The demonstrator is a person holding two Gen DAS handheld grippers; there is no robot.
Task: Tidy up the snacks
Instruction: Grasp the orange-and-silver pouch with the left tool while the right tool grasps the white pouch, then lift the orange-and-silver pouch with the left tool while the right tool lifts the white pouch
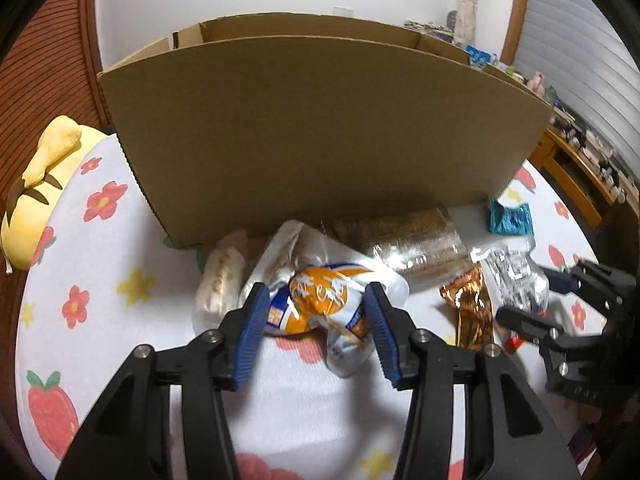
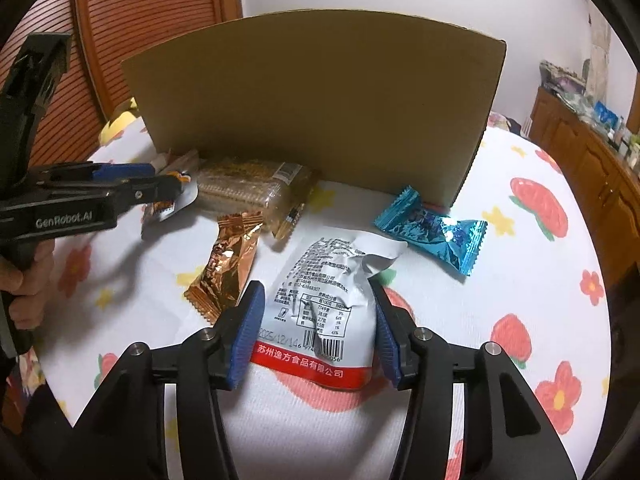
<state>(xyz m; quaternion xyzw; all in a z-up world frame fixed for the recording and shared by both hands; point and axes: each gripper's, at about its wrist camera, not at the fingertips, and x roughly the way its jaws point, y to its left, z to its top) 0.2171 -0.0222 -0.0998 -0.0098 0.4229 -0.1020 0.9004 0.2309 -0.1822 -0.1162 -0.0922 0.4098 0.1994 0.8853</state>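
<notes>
The left gripper (image 1: 316,312) straddles an orange-and-white crinkled foil snack bag (image 1: 320,300), its blue ribbed fingers (image 1: 252,320) on either side and seemingly touching the bag; whether they actually clench it I cannot tell. The right gripper (image 2: 318,320) likewise brackets a white plastic snack packet with a red band and printed label (image 2: 324,304), fingers (image 2: 250,320) at its edges, grip unconfirmed. Both packets lie on the flower-and-strawberry printed bedsheet (image 2: 520,240), just in front of the tall brown cardboard box (image 1: 320,128). The main risk, as I judge it, is a slip: both packets are air-puffed and slick, so a squeeze at the crimped edge could let them squirt out, or crush the contents. The orange bag rests against a clear-wrapped pale pastry (image 1: 220,284) and a transparent tray of brown biscuits (image 1: 412,240), so lifting it may drag a neighbour along. The box's raised near flap stands between the snacks and the opening, so each load must clear it or it will knock the flap. A copper foil sachet (image 2: 226,264) lies just beside the right gripper's left finger, a blue foil candy wrapper (image 2: 436,232) near the box corner, and a yellow plush toy (image 1: 40,184) at the bed's edge.
</notes>
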